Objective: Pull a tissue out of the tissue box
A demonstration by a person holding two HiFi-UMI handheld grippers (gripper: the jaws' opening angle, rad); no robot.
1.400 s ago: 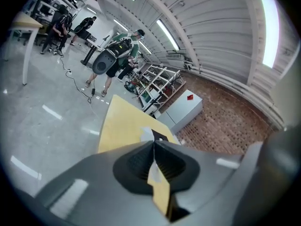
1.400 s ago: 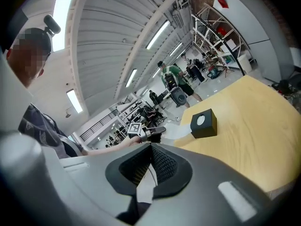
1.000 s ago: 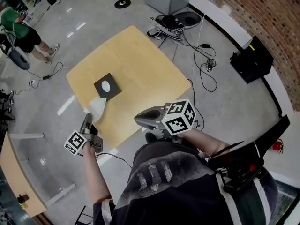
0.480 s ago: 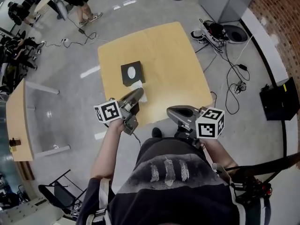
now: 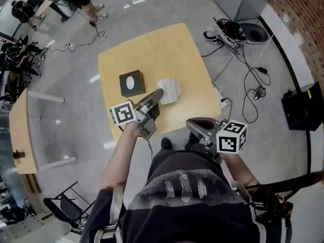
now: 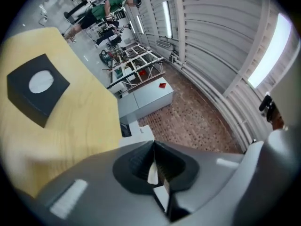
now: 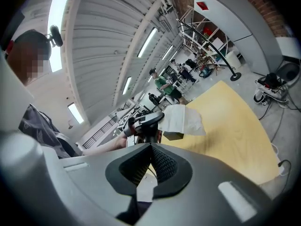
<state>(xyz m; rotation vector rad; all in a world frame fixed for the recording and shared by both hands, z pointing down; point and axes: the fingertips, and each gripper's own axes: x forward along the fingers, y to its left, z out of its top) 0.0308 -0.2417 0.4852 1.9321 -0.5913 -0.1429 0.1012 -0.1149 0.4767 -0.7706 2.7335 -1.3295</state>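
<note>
Tabletop (image 5: pixel 167 49) centre: our left gripper (image 5: pixel 156 94) now pinches the tissue (image 5: pixel 170 90) clear of the box (image 5: pixel 131 84). Our right gripper (image 5: pixel 192 123) is clenched, empty.

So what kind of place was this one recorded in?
Most likely a lab or workshop hall: a polished grey concrete floor strewn with black cables, a red brick wall, a ribbed metal ceiling with strip lights, and a lone square light-wood table.

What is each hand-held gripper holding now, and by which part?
The left hand-held gripper holds the white tissue by one edge; the right hand-held gripper holds nothing.
</note>
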